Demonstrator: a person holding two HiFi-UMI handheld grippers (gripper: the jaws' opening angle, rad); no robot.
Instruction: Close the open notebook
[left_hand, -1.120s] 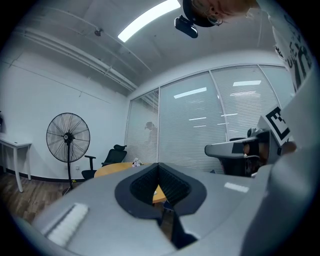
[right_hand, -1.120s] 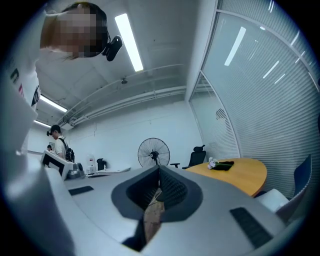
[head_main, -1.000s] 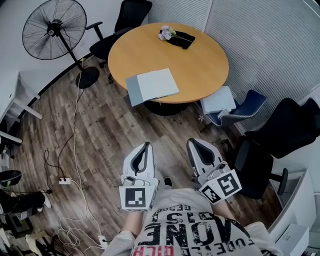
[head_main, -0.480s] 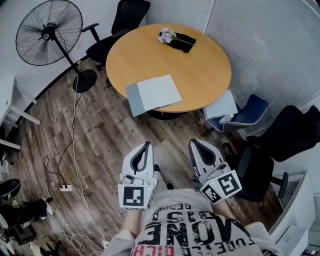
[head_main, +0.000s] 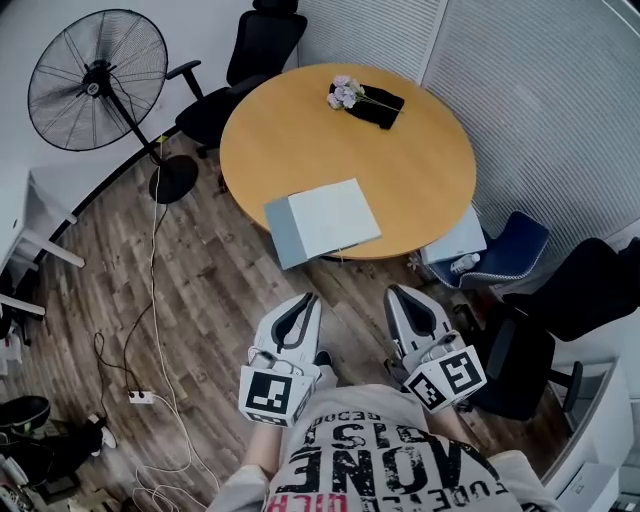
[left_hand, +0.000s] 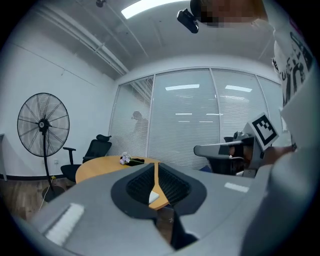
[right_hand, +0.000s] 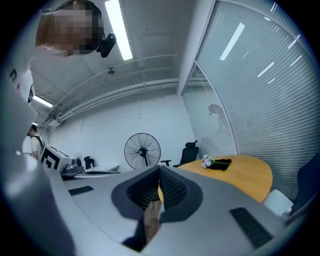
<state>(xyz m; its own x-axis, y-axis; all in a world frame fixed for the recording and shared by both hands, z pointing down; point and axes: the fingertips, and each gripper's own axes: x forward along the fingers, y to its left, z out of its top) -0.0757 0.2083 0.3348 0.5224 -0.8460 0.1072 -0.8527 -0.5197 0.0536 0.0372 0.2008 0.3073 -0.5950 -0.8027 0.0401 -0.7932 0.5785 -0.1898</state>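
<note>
The open notebook (head_main: 322, 220) lies flat with pale pages up at the near edge of the round wooden table (head_main: 400, 170), one corner hanging past the rim. My left gripper (head_main: 305, 300) and right gripper (head_main: 397, 293) are held side by side over the wood floor, short of the table, both pointing at it. Both are shut and hold nothing. In the left gripper view the closed jaws (left_hand: 155, 172) frame the table (left_hand: 100, 167), with a sliver of white page (left_hand: 153, 198) low in the gap. The right gripper view shows its jaws (right_hand: 159, 182) closed before the table (right_hand: 240, 172).
Flowers on a black cloth (head_main: 365, 100) rest at the table's far side. A standing fan (head_main: 98, 80) and black chair (head_main: 255, 45) are at the back left, a blue chair (head_main: 495, 255) and black chairs (head_main: 590, 290) on the right. Cables (head_main: 150, 300) cross the floor.
The table and notebook have grown larger and slid lower in the head view. Both grippers have come closer to the table together, still shut.
</note>
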